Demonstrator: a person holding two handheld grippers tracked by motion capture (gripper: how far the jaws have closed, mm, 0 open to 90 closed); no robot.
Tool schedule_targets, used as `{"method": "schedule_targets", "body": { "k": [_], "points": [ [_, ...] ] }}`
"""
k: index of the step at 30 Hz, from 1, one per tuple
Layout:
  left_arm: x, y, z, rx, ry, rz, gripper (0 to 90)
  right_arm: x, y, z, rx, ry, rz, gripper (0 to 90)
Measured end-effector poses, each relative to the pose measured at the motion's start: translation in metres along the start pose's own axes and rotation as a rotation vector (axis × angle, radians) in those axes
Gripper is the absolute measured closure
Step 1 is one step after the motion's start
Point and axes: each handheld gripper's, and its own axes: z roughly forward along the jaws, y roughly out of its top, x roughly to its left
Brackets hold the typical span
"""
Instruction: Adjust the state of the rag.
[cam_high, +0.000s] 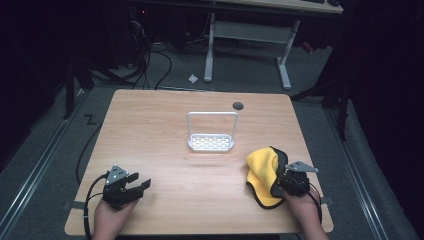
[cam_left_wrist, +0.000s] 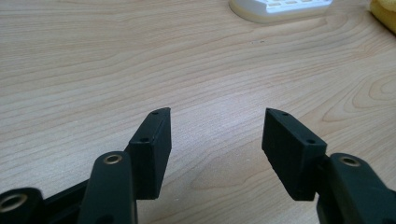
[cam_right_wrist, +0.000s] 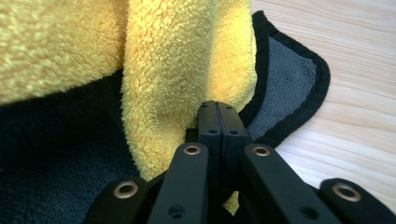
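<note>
Yellow cloth (cam_high: 263, 172) with a dark grey backing lies bunched at the table's (cam_high: 165, 125) right front, well apart from the white rack (cam_high: 211, 142) at the middle. The right hand-held gripper (cam_right_wrist: 218, 112) has its jaws pressed together at the cloth's fold, seemingly pinching a little of the pile. The left hand-held gripper (cam_left_wrist: 217, 126) rests low over bare wood at left front, jaws wide.

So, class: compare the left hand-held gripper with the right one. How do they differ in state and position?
The left hand-held gripper is open over bare wood; the right hand-held gripper is shut. The left holds nothing; the right sits against the yellow cloth, perhaps pinching a fold. Both are black and held low at the table's near edge.
</note>
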Motion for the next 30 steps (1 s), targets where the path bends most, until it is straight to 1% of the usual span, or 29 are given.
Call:
{"method": "schedule_targets", "body": {
  "k": [1,5,11,15,18,23,24,25,26,27,30],
  "points": [
    [-0.001,0.0,0.001,0.001,-0.003,0.002,42.9,0.01,0.002,0.002,0.0,0.014,-0.027,90.0],
    [-0.003,0.001,0.001,0.001,-0.006,0.01,42.9,0.03,0.007,0.006,-0.002,0.045,-0.077,90.0],
    [-0.004,0.001,0.002,0.004,-0.012,0.015,42.9,0.057,0.014,0.012,-0.003,0.103,-0.128,90.0],
    [-0.006,0.001,0.003,0.001,-0.017,0.018,42.9,0.078,0.019,0.017,-0.005,0.139,-0.158,90.0],
    [-0.009,0.002,0.004,0.003,-0.023,0.024,42.9,0.094,0.022,0.02,-0.01,0.167,-0.197,90.0],
    [-0.012,0.002,0.005,0.006,-0.026,0.034,42.8,0.12,0.026,0.023,-0.015,0.209,-0.248,90.0],
    [-0.012,0.002,0.005,0.006,-0.026,0.034,42.8,0.125,0.026,0.023,-0.017,0.216,-0.259,90.0],
    [-0.013,0.002,0.005,0.006,-0.027,0.036,42.8,0.125,0.026,0.023,-0.017,0.216,-0.259,90.0],
    [-0.013,0.002,0.005,0.005,-0.028,0.037,42.8,0.129,0.027,0.023,-0.017,0.222,-0.262,90.0],
    [-0.014,0.002,0.005,0.004,-0.031,0.037,42.7,0.135,0.027,0.024,-0.021,0.227,-0.278,90.0],
    [-0.015,0.003,0.005,0.002,-0.038,0.037,42.7,0.139,0.028,0.025,-0.027,0.23,-0.286,90.0]
  ]
}}
